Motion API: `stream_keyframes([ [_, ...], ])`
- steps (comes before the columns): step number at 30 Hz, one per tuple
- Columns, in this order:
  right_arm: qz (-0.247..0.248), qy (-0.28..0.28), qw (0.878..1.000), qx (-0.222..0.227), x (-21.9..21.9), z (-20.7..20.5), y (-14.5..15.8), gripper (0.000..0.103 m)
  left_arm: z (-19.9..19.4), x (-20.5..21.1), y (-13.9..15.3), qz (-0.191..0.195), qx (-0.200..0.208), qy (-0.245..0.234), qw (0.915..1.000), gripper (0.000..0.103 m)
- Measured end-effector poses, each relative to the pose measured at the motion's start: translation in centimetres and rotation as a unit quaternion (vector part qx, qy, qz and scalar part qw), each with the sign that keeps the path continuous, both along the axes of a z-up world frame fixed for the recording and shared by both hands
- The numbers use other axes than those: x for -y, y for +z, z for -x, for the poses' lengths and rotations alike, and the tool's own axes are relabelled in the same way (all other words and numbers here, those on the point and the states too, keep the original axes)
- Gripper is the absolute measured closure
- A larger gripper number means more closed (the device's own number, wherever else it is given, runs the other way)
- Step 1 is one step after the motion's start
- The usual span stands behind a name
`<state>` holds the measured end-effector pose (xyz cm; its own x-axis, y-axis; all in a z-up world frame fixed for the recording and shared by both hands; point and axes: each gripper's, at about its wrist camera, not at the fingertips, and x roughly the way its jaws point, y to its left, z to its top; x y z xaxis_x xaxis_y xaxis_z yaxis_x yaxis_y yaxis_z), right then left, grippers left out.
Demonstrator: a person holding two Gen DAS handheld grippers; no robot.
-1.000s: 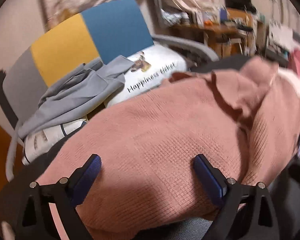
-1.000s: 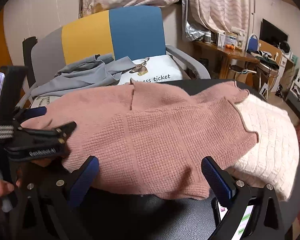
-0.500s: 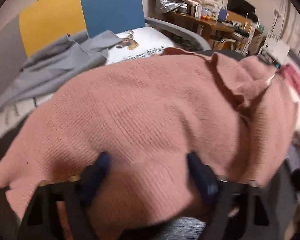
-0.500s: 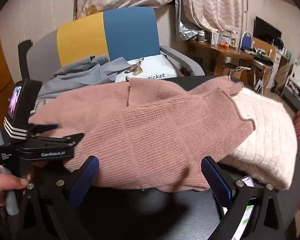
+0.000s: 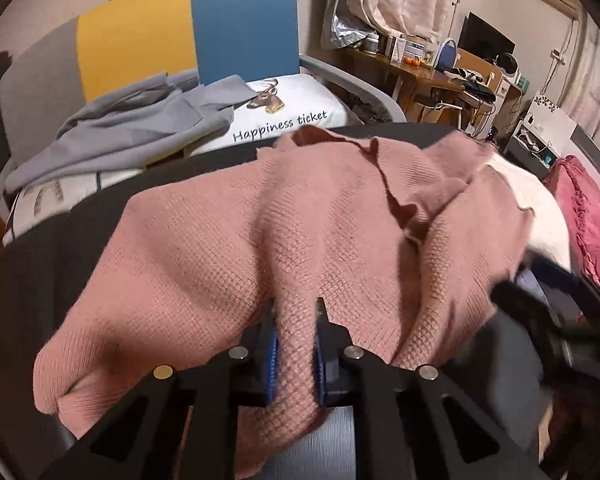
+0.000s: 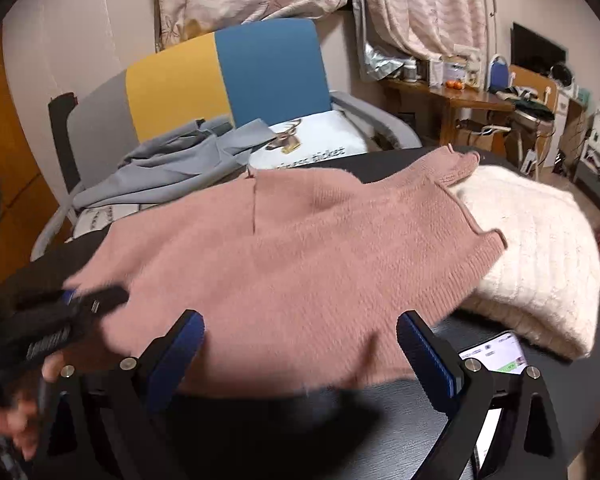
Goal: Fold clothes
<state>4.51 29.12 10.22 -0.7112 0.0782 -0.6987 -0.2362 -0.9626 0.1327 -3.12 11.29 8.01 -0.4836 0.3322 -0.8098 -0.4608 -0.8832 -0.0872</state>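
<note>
left gripper [image 5: 294, 344] jaws have just closed, pinching the pink sweater [image 5: 320, 232].

sweaters: 2 (pink sweater [image 6: 300, 264], cream sweater [image 6: 540, 256]) | claws: 2 | phone [image 6: 496, 356]: 1

Your right gripper [image 6: 298, 354] stands wide open over the near edge of the pink sweater [image 6: 300, 264], the cream knit [image 6: 540, 264] beside it.

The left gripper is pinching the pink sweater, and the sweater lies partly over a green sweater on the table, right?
Not quite. The sweater underneath is cream white, not green, as the right wrist view shows. The left gripper is indeed pinching the pink sweater.
</note>
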Motion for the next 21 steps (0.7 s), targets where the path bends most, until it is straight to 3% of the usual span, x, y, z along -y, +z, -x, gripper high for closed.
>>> stream_keyframes([
  [6,-0.003,0.003,1.0,0.021,2.4,0.1,-1.0,0.001,-6.6,3.4,-1.4,-0.018,0.017,0.021,0.9995,0.09],
  [10,-0.03,0.034,0.995,0.088,4.8,0.9,-4.2,0.003,-12.2,4.7,-2.7,-0.035,0.032,0.016,0.9987,0.089],
  [13,-0.053,0.052,0.993,0.093,5.8,0.6,-6.2,0.008,-14.9,4.9,-2.4,-0.037,0.023,-0.005,0.999,0.088],
  [15,-0.083,0.055,0.991,0.086,6.3,0.1,-6.6,0.024,-15.7,5.5,-1.2,-0.044,0.013,-0.006,0.9989,0.088],
  [18,-0.11,0.06,0.989,0.082,6.5,-0.5,-6.7,0.035,-15.9,6.9,2.1,-0.045,-0.035,0.002,0.9984,0.088],
  [21,-0.111,0.064,0.989,0.08,6.0,-0.6,-6.5,0.039,-14.7,8.1,3.7,-0.021,-0.072,0.019,0.997,0.084],
])
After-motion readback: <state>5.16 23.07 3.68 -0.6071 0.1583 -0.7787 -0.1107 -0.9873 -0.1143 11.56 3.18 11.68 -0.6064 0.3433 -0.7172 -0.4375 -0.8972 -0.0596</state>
